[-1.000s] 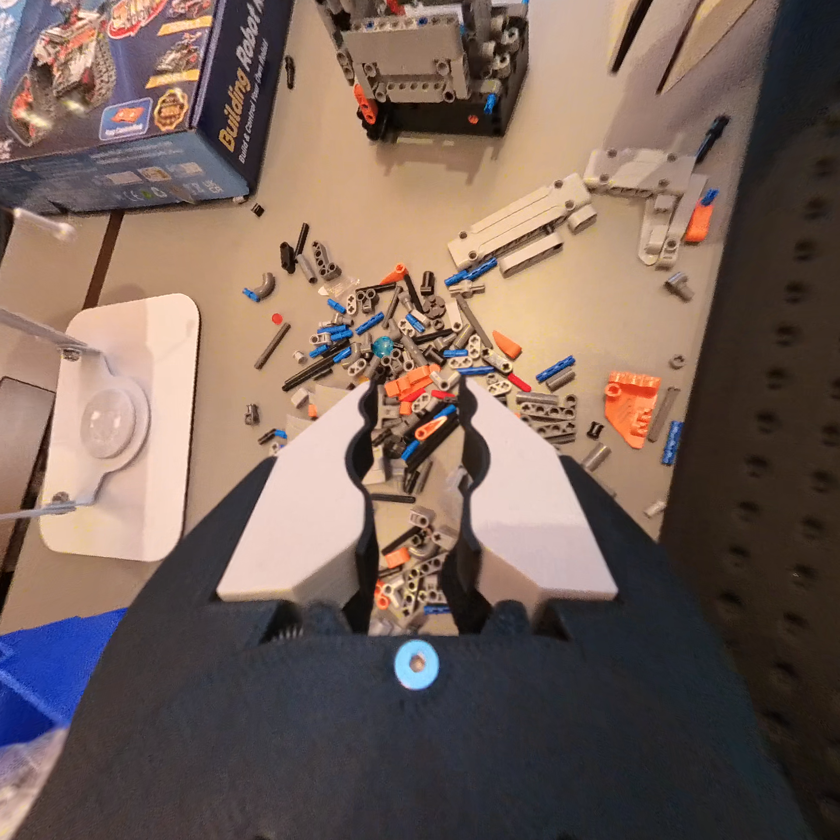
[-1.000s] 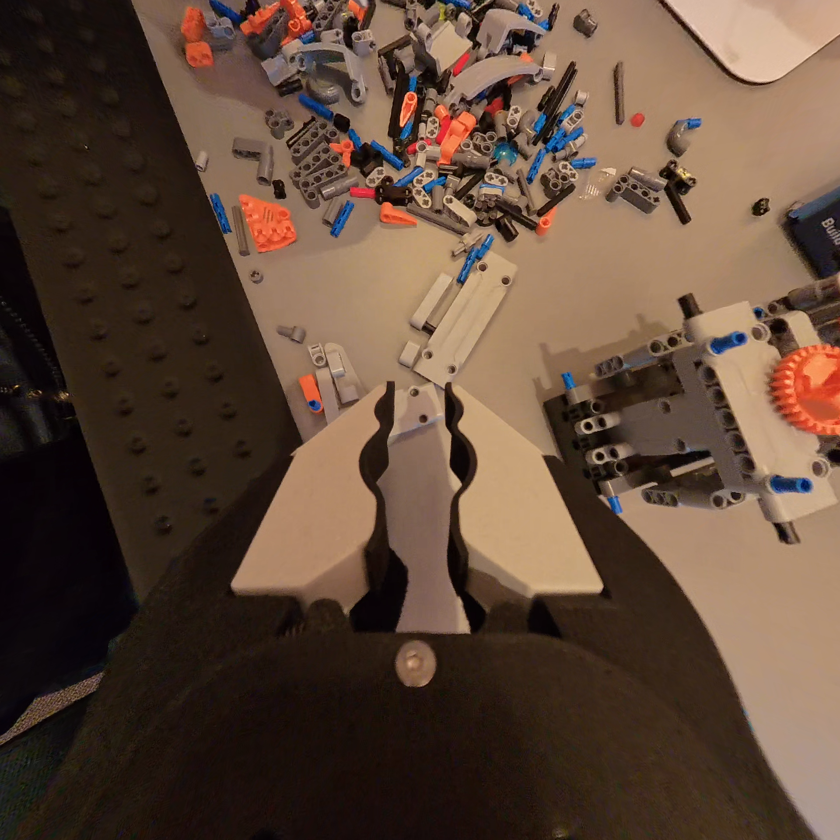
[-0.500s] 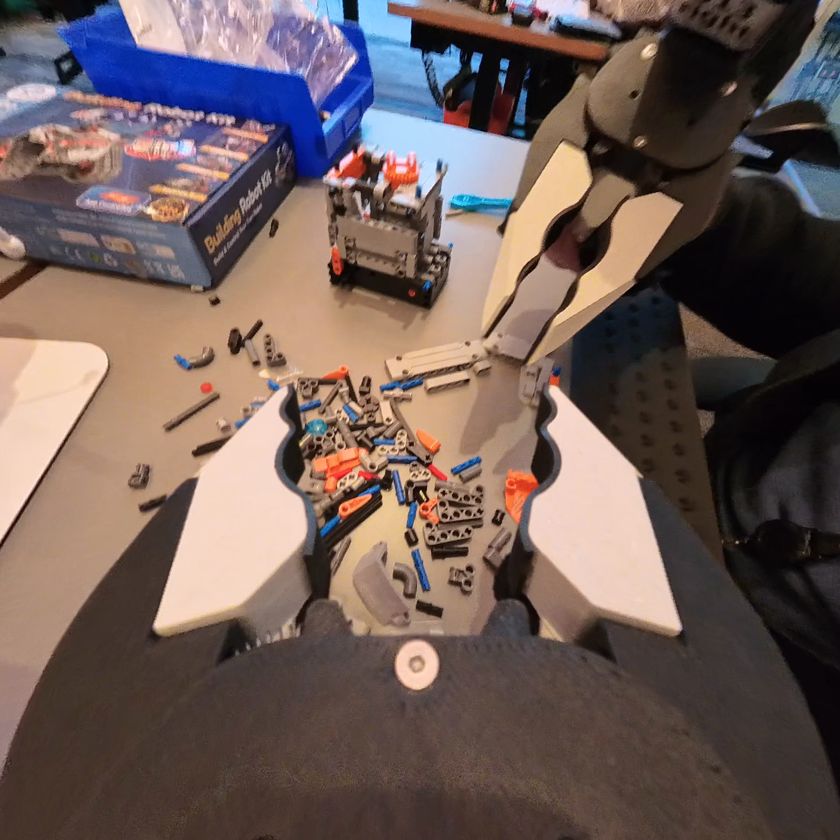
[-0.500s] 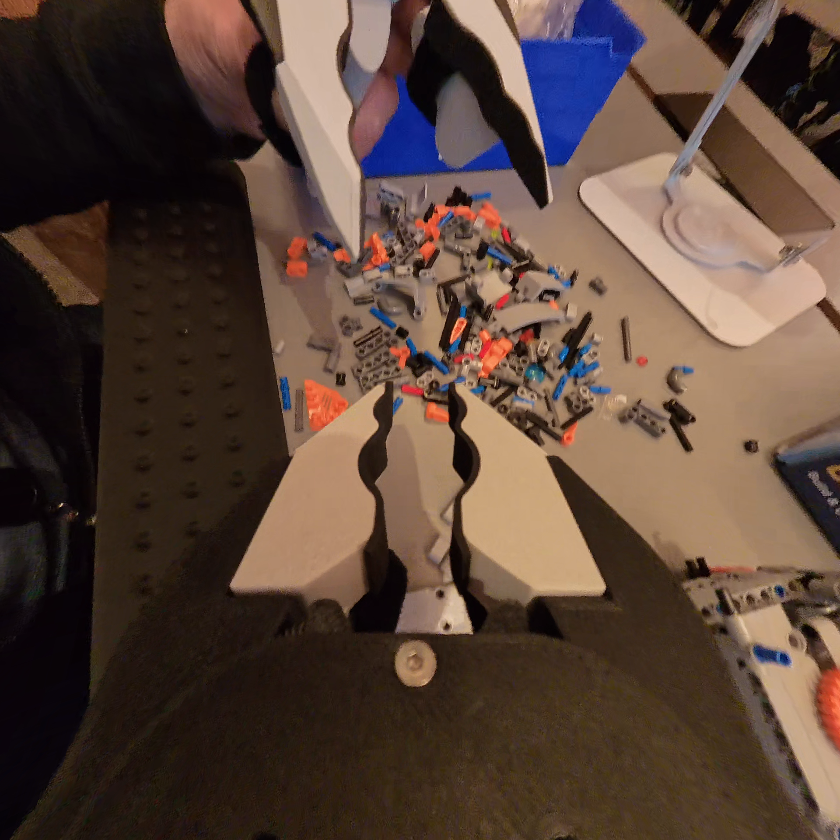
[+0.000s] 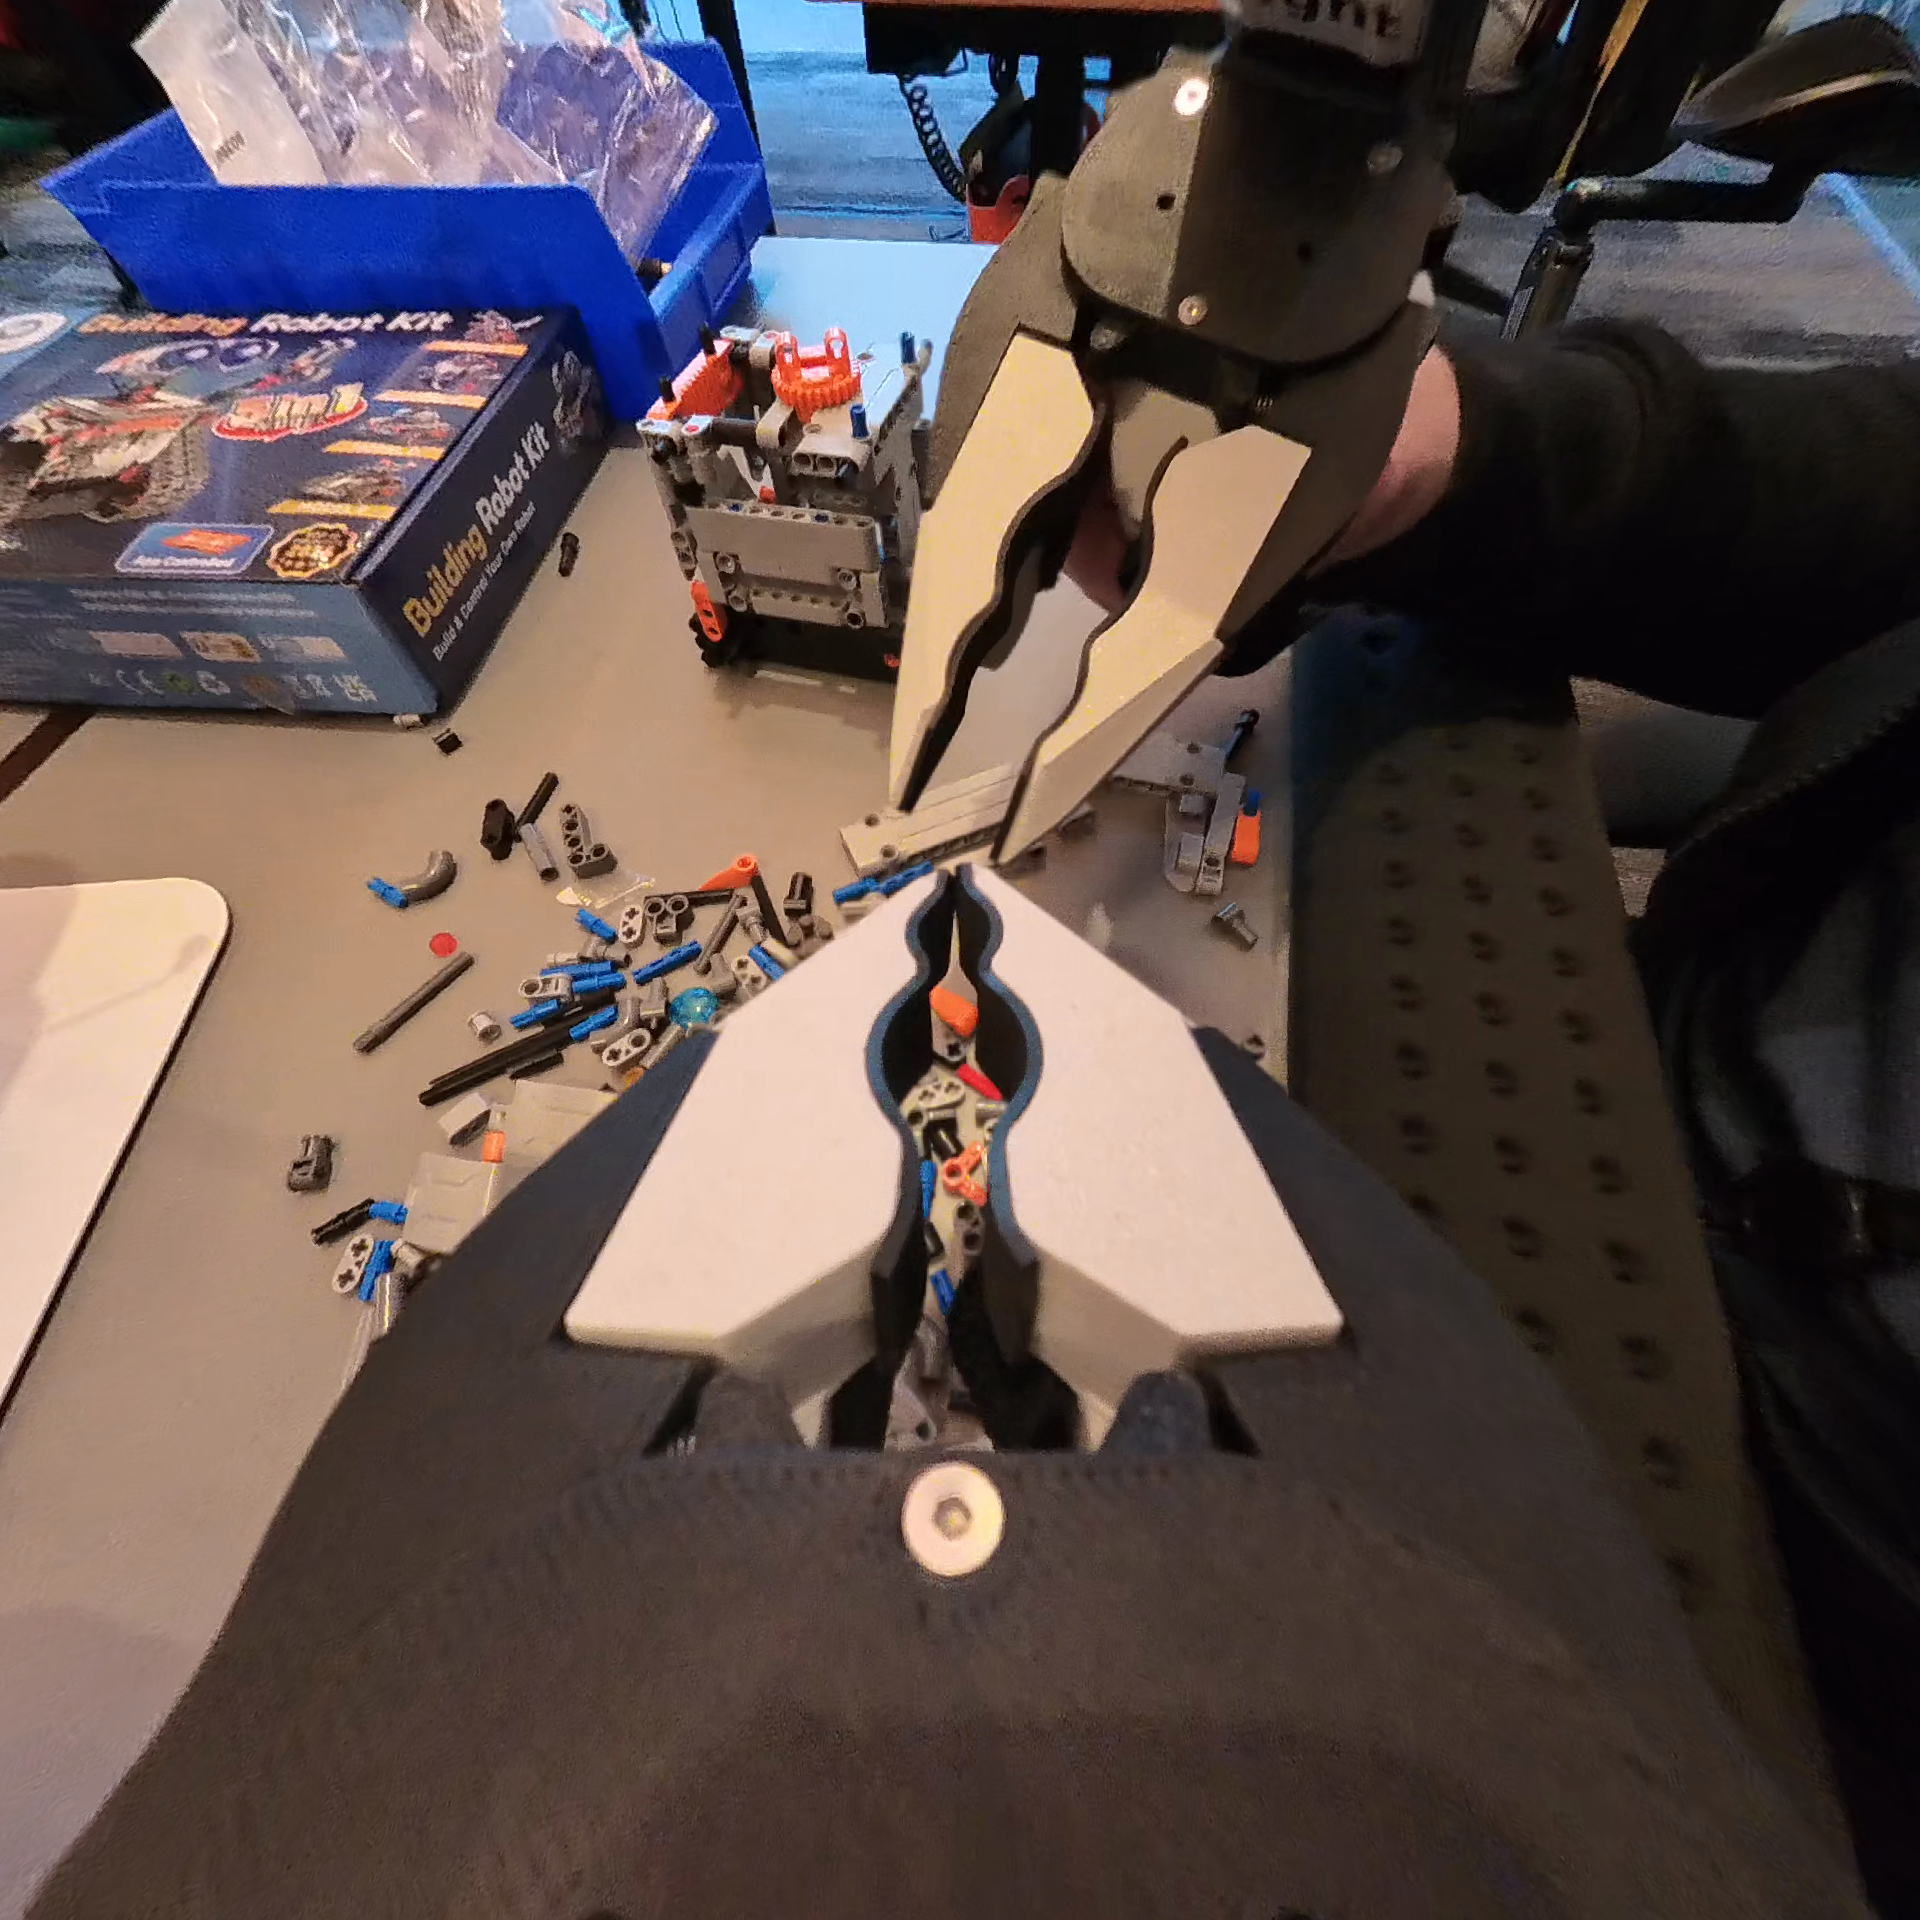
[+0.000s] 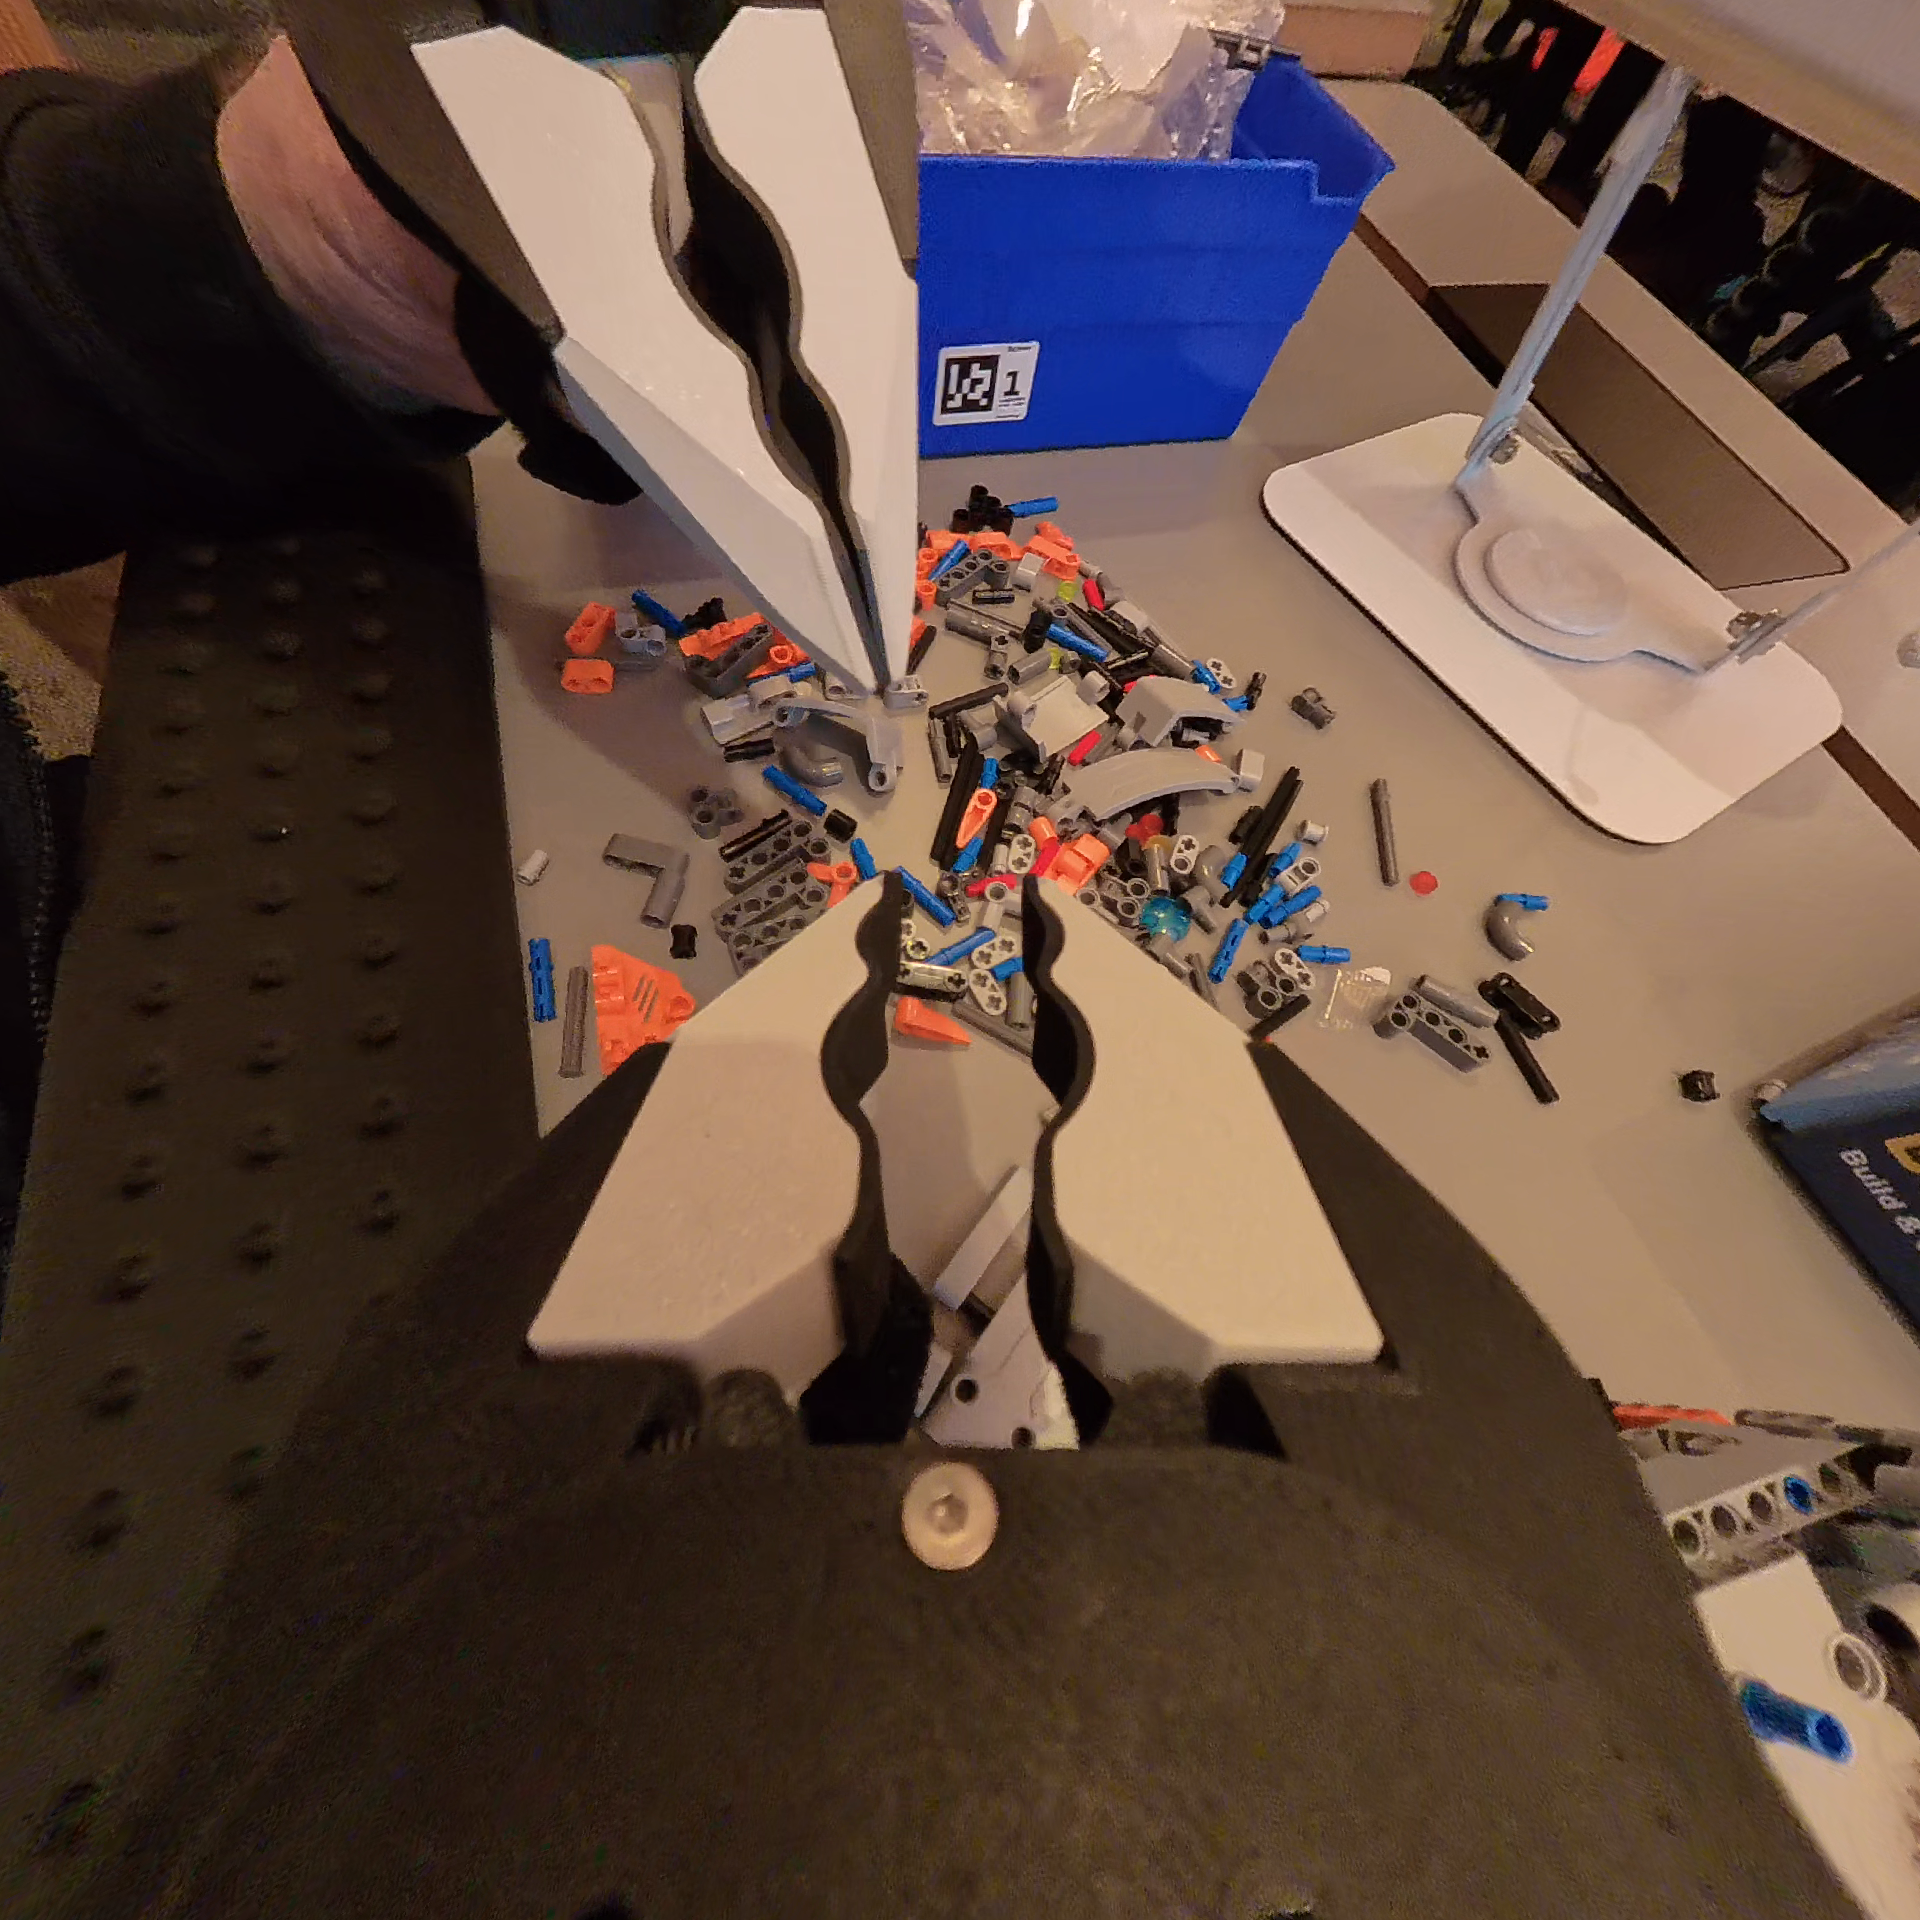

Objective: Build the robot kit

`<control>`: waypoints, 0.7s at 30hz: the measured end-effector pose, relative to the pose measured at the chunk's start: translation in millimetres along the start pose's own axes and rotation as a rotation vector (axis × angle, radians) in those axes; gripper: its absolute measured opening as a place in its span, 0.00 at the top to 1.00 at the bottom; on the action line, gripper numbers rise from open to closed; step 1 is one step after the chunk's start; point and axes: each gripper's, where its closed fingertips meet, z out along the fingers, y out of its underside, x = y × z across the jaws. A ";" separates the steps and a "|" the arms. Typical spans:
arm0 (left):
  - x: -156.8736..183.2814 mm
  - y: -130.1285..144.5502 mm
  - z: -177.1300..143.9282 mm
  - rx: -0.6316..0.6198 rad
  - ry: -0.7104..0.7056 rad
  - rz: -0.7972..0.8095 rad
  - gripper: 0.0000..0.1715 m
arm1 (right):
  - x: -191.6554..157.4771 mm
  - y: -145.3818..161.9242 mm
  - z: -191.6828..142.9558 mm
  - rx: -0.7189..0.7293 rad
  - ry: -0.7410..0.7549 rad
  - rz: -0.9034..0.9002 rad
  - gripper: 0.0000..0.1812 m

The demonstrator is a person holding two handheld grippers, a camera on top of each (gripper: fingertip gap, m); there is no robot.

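Our left gripper [image 5: 956, 883] hangs pinched shut, apparently empty, over light, rigid, slippery building-kit pieces [image 6: 1049, 790] mid-tabletop; our right gripper [image 6: 961, 904], part-open and empty, hovers near the flat grey panel [image 5: 925, 821], best gripped by its edges.

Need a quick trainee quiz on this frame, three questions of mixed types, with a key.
1. True or false: the left gripper has its fingertips together.
2. In the left wrist view, the right gripper has its tips just over which thing? A: blue bin. B: long grey panel. C: white base.
3. What colour is the gear on top of the part-built model?

Key: 1 true; 2 B; 3 orange.
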 end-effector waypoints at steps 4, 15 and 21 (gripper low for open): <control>-7.7 -1.0 0.1 -0.003 -0.056 0.012 1.00 | 6.2 5.9 -3.5 0.009 0.013 0.027 0.87; -31.9 -13.4 -19.6 0.063 -0.231 0.052 1.00 | 15.9 22.2 -0.8 -0.045 0.055 0.025 0.87; -37.7 -20.1 -27.3 0.087 -0.295 0.076 1.00 | 21.5 26.3 -2.9 -0.045 0.070 0.037 0.87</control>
